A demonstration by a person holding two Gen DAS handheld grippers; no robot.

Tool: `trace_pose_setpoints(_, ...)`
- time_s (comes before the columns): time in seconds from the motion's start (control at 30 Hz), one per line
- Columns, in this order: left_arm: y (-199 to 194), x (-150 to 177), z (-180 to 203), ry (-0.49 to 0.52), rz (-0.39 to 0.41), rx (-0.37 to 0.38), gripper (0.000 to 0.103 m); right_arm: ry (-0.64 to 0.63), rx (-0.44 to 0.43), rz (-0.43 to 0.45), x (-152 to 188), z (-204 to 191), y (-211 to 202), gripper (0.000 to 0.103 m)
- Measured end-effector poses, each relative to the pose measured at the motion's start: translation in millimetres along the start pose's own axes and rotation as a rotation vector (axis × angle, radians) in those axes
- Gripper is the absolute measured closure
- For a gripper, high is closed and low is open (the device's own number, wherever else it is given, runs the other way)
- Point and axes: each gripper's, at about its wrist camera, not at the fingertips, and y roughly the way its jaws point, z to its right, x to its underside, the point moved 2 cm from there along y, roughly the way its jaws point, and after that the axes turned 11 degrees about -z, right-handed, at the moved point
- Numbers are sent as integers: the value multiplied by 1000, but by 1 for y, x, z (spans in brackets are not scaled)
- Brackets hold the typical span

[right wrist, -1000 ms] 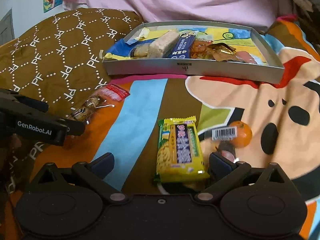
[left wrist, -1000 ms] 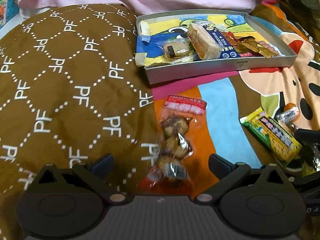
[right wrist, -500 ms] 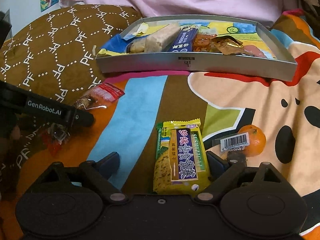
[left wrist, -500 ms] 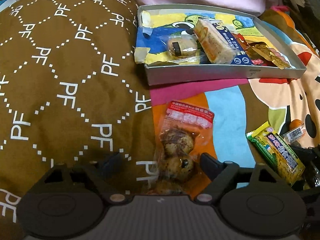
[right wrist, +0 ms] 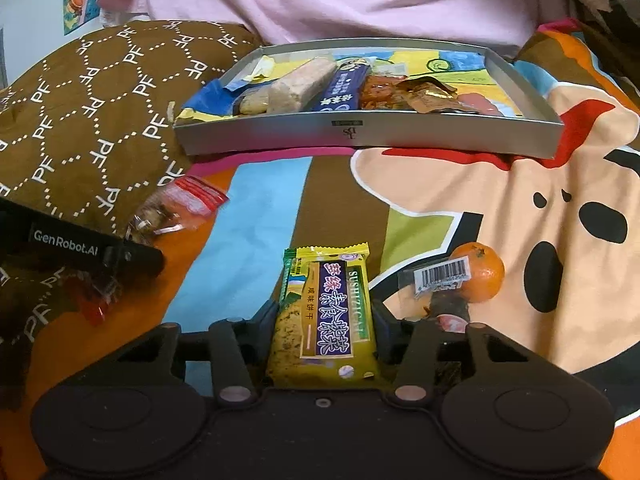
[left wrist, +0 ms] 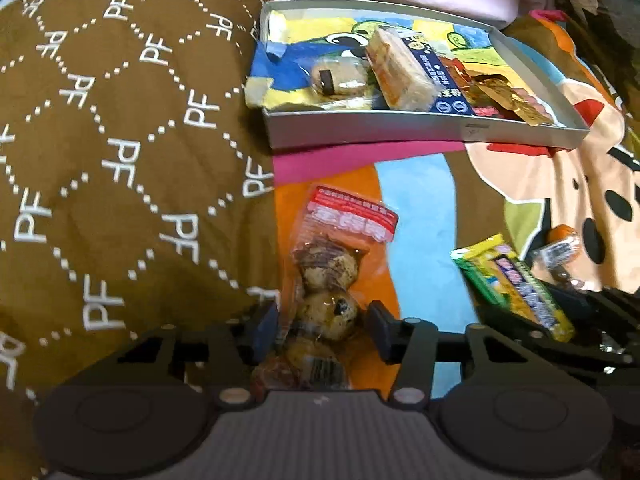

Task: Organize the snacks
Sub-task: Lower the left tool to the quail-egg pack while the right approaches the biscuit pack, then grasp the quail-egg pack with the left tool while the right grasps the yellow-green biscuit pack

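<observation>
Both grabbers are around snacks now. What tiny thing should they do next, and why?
Probably lift both snacks a little. The jaws have just been closing: the right hand-held gripper presses the yellow biscuit pack, and the left hand-held gripper hugs the clear bag of brown balls. Both lie on the blanket, short of the grey tray.

quilt (left wrist: 120, 140): brown, white dotted diamonds, white "PF" letters | blanket (right wrist: 560, 208): cartoon print in orange, light blue, peach, black spots | tray (right wrist: 360, 136): grey, bright cartoon lining | biscuit pack (right wrist: 324, 320): yellow-green, purple label | egg pack (left wrist: 336, 264): clear, red header | orange fruit (right wrist: 484, 278): orange
</observation>
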Motion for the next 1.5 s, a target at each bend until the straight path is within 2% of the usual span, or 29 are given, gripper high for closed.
trace_pose_setpoints(0.17,4,-1,6,16,-7,-33,46,-20,-5,-13,1,-4,1,48)
trace_pose_setpoints(0.37,6,0,10,29,-15,-54,48,-26,-2,-17,2,-4,1,49)
trace_pose_setpoints(0.5,2,2,11,11,-22,-42,51,-29,3,-20,3,-5,-1,53)
trace_pose_setpoints(0.77,-12,11,19,-22,-62,-37,53,-105,41,-66,4,-18,-16,53)
trace_pose_setpoints(0.93,-28,23,23,-34,-75,-16,53,-143,41,-80,11,-24,-38,53)
trace_pose_setpoints(1.23,-73,34,37,-16,-14,-5,53,-150,65,-11,17,-19,-95,53)
trace_pose_setpoints(1.5,-123,19,49,-7,113,-8,53,-130,69,95,5,-12,-143,53)
